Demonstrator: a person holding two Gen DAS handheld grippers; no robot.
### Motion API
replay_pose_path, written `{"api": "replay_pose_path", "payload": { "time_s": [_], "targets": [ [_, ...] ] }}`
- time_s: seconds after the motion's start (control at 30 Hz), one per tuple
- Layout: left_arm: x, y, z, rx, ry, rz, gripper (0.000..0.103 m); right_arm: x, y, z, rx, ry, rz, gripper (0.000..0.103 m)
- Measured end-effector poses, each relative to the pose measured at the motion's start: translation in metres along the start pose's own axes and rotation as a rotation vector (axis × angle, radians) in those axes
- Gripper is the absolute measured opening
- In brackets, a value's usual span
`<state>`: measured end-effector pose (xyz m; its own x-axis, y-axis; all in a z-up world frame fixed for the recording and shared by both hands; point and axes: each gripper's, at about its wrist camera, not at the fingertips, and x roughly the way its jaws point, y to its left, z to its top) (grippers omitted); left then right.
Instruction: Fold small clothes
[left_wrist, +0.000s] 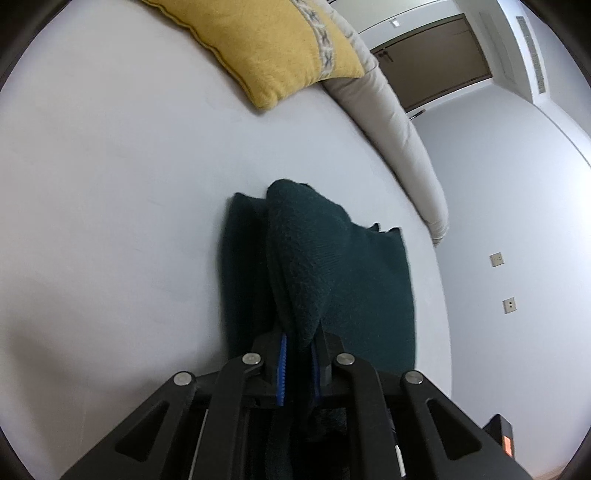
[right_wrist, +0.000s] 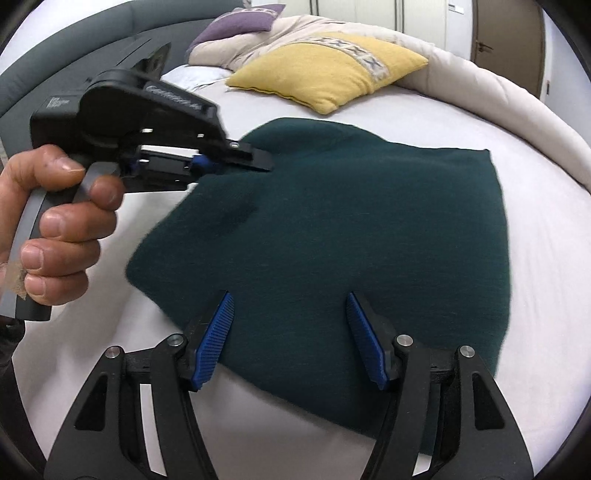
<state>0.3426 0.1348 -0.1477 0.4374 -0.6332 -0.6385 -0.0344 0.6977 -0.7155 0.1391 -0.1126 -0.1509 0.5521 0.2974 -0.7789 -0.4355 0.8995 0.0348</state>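
Observation:
A dark green knitted garment (right_wrist: 351, 221) lies spread on the white bed sheet (right_wrist: 546, 295). My left gripper (left_wrist: 297, 343) is shut on a fold of the garment (left_wrist: 317, 266) and holds that edge lifted off the sheet. In the right wrist view the left gripper (right_wrist: 258, 162) is at the garment's far left edge, held by a hand (right_wrist: 59, 225). My right gripper (right_wrist: 290, 314) is open and empty, its blue pads (right_wrist: 216, 339) hovering over the garment's near edge.
A yellow cushion (right_wrist: 332, 70) and a beige duvet roll (right_wrist: 498, 99) lie at the far side of the bed, with a purple cushion (right_wrist: 236, 26) behind. A grey headboard (right_wrist: 74, 48) runs along the left. A wall (left_wrist: 517, 184) stands beyond the bed.

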Motion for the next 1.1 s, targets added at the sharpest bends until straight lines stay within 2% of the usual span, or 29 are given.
{"api": "replay_pose_path", "payload": {
  "time_s": [0.07, 0.17, 0.23, 0.3, 0.4, 0.47, 0.57, 0.67, 0.7, 0.73, 0.77, 0.8, 0.83, 0.93, 1.03, 1.1],
  "targets": [
    [0.009, 0.016, -0.003, -0.035, 0.011, 0.012, 0.012, 0.013, 0.008, 0.003, 0.002, 0.004, 0.011, 0.061],
    [0.011, 0.035, -0.005, -0.109, 0.003, -0.051, 0.015, 0.023, 0.013, -0.002, 0.009, 0.002, 0.013, 0.063],
    [0.001, 0.026, -0.007, -0.075, -0.028, 0.000, 0.021, 0.020, 0.013, -0.005, 0.024, -0.008, 0.022, 0.065],
    [-0.020, 0.008, -0.011, -0.013, -0.086, 0.070, 0.022, 0.013, 0.011, -0.008, 0.038, -0.015, 0.037, 0.065],
    [-0.054, -0.028, -0.024, 0.110, -0.186, 0.125, 0.022, -0.001, 0.006, -0.013, 0.041, -0.012, 0.058, 0.064],
    [-0.064, -0.050, -0.035, 0.188, -0.209, 0.137, 0.022, -0.017, 0.001, -0.012, 0.045, -0.035, 0.055, 0.064],
    [-0.050, -0.070, -0.052, 0.276, -0.178, 0.152, 0.022, -0.044, -0.023, -0.016, 0.115, -0.088, 0.056, 0.063],
    [-0.021, -0.070, -0.061, 0.305, -0.128, 0.209, 0.022, -0.056, -0.058, -0.017, 0.223, -0.110, 0.052, 0.063],
    [-0.008, -0.062, -0.064, 0.303, -0.108, 0.251, 0.022, -0.054, -0.066, -0.019, 0.247, -0.096, 0.058, 0.063],
    [0.002, -0.055, -0.065, 0.281, -0.088, 0.260, 0.009, -0.049, -0.075, -0.021, 0.268, -0.071, 0.068, 0.063],
    [0.009, -0.044, -0.066, 0.248, -0.077, 0.242, 0.009, -0.041, -0.083, -0.028, 0.289, -0.029, 0.085, 0.060],
    [0.009, -0.036, -0.066, 0.229, -0.084, 0.207, 0.010, -0.033, -0.090, -0.036, 0.304, 0.002, 0.096, 0.059],
    [0.009, -0.035, -0.067, 0.232, -0.084, 0.202, 0.010, -0.031, -0.095, -0.039, 0.307, 0.007, 0.109, 0.058],
    [0.011, -0.043, -0.070, 0.302, -0.084, 0.247, 0.011, -0.040, -0.100, -0.053, 0.298, -0.024, 0.148, 0.058],
    [0.006, -0.042, -0.067, 0.276, -0.081, 0.224, 0.011, -0.050, -0.104, -0.053, 0.307, -0.005, 0.157, 0.058],
    [-0.005, -0.049, -0.065, 0.283, -0.101, 0.254, 0.012, -0.067, -0.113, -0.046, 0.318, -0.014, 0.181, 0.058]
  ]
}}
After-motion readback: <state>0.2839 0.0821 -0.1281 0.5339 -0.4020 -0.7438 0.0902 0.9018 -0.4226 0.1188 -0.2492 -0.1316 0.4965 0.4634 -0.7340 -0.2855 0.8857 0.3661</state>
